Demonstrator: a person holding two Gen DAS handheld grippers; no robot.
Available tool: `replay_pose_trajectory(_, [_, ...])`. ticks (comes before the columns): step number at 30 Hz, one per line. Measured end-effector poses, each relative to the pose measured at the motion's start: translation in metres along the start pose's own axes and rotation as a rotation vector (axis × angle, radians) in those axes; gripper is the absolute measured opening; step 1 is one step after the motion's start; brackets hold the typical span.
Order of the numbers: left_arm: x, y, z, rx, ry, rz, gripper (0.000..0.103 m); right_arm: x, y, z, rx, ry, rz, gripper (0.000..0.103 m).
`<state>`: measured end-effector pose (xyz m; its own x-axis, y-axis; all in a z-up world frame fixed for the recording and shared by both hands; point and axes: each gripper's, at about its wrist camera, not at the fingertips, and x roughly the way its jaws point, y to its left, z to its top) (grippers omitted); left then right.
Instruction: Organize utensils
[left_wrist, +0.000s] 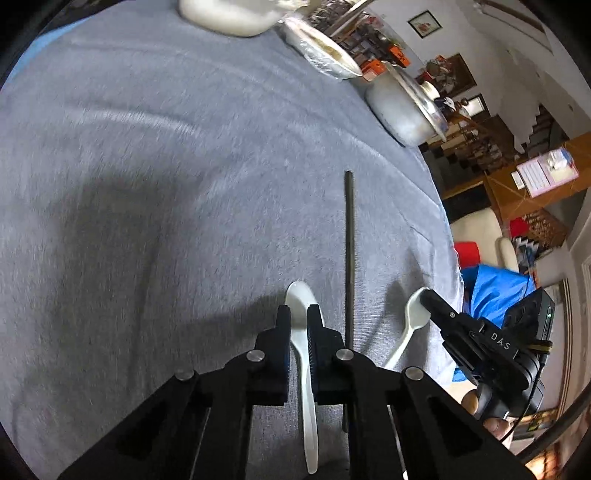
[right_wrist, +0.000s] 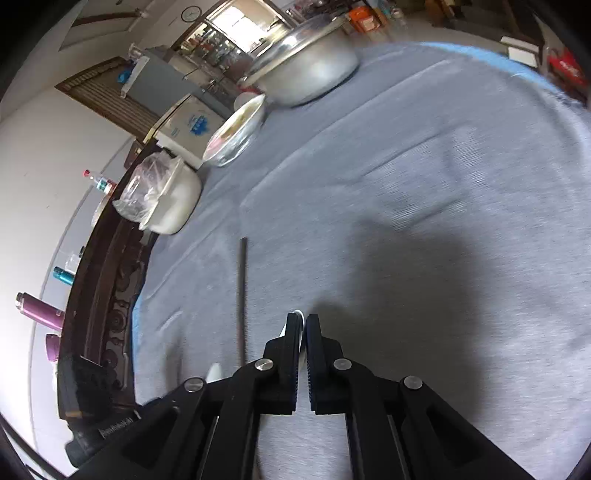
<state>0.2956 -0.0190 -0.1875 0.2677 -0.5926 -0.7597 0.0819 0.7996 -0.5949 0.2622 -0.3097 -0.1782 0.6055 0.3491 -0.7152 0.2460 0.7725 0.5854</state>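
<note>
Two white plastic spoons lie on the grey tablecloth (left_wrist: 184, 184), one on each side of a thin dark rod (left_wrist: 348, 240). In the left wrist view my left gripper (left_wrist: 298, 314) is shut on the neck of the left spoon (left_wrist: 299, 295), whose handle runs back under the jaws. The right spoon (left_wrist: 410, 321) lies near the table's right edge, and my right gripper (left_wrist: 428, 297) pinches its bowl. In the right wrist view the right gripper (right_wrist: 303, 325) is shut with a sliver of that white spoon (right_wrist: 297, 314) between its tips, and the rod (right_wrist: 242, 295) lies just to the left.
Along the far edge stand a lidded metal pot (left_wrist: 399, 110), a plastic-covered bowl (left_wrist: 325, 55) and a white container (left_wrist: 229, 18). The same pot (right_wrist: 314, 70), bowl (right_wrist: 236, 133) and container (right_wrist: 173, 206) show in the right wrist view. The cloth ends at the right edge.
</note>
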Motion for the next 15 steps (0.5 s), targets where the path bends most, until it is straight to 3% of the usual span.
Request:
replay_pose_trajectory(1, [0.001,-0.002,0.002,0.006,0.007,-0.003,0.01,-0.004,-0.004,0.0,-0.001,-0.009,-0.008,0.004])
replay_pose_trajectory(4, [0.008,-0.007,0.005,0.021,0.042,-0.001,0.038,-0.009,-0.016,0.001,0.027,-0.015,-0.008,0.004])
replay_pose_trajectory(8, [0.013,-0.019,0.003,0.088,0.029,0.033,0.042,-0.007,-0.024,-0.001,0.048,-0.004,-0.005,0.004])
replay_pose_trajectory(11, [0.017,-0.027,0.004,0.154,0.002,0.069,0.04,-0.006,-0.023,-0.002,0.049,-0.003,0.0,0.004])
replay_pose_trajectory(13, [0.021,-0.028,0.005,0.185,-0.002,0.1,0.017,-0.007,-0.023,-0.002,0.047,-0.005,0.003,0.004])
replay_pose_trajectory(14, [0.022,-0.027,0.007,0.19,-0.013,0.091,0.014,-0.007,-0.022,-0.003,0.045,-0.007,0.004,0.004])
replay_pose_trajectory(15, [0.022,-0.024,0.009,0.183,-0.02,0.085,0.004,-0.008,-0.021,-0.003,0.044,-0.008,0.005,0.004])
